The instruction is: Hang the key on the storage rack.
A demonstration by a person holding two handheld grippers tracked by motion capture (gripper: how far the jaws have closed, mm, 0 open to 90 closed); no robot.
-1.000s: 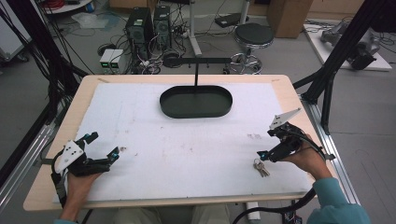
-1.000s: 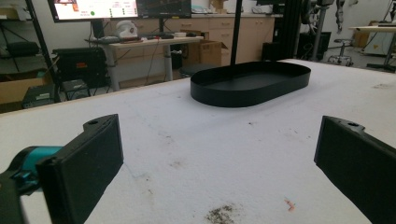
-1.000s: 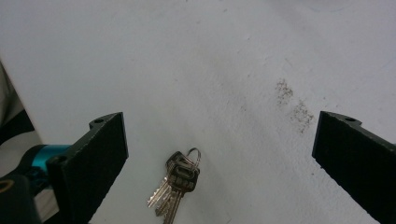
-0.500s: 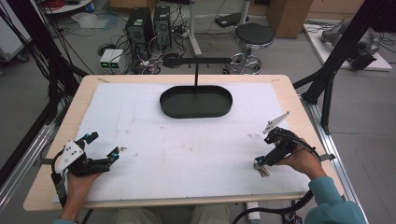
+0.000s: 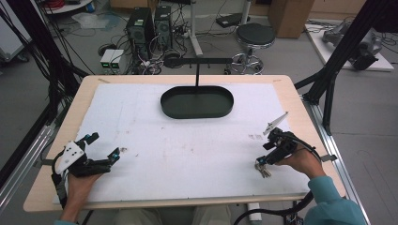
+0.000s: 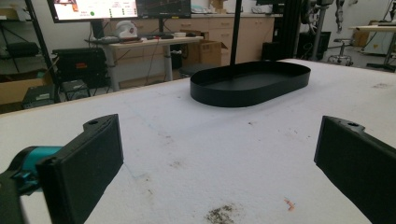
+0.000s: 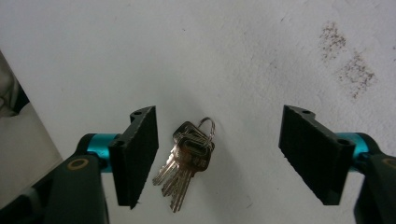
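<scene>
Right gripper (image 7: 217, 156) pointed down over the keys (image 7: 187, 161), jaws just been closing but not touching them; keys lay flat on the white table (image 5: 187, 154) between the jaws, near its right front edge. Left gripper (image 6: 219, 158) spread wide, nothing between its jaws.

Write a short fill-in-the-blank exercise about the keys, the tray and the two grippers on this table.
1. The right gripper points down over a bunch of ____ lying on the white table cover.
2. Its jaws have just been closing, but its pads do not yet ____ the bunch.
3. The black oval tray holds ____.
4. The left gripper has its jaws ____.

Missing words: keys; touch; nothing; open
</scene>
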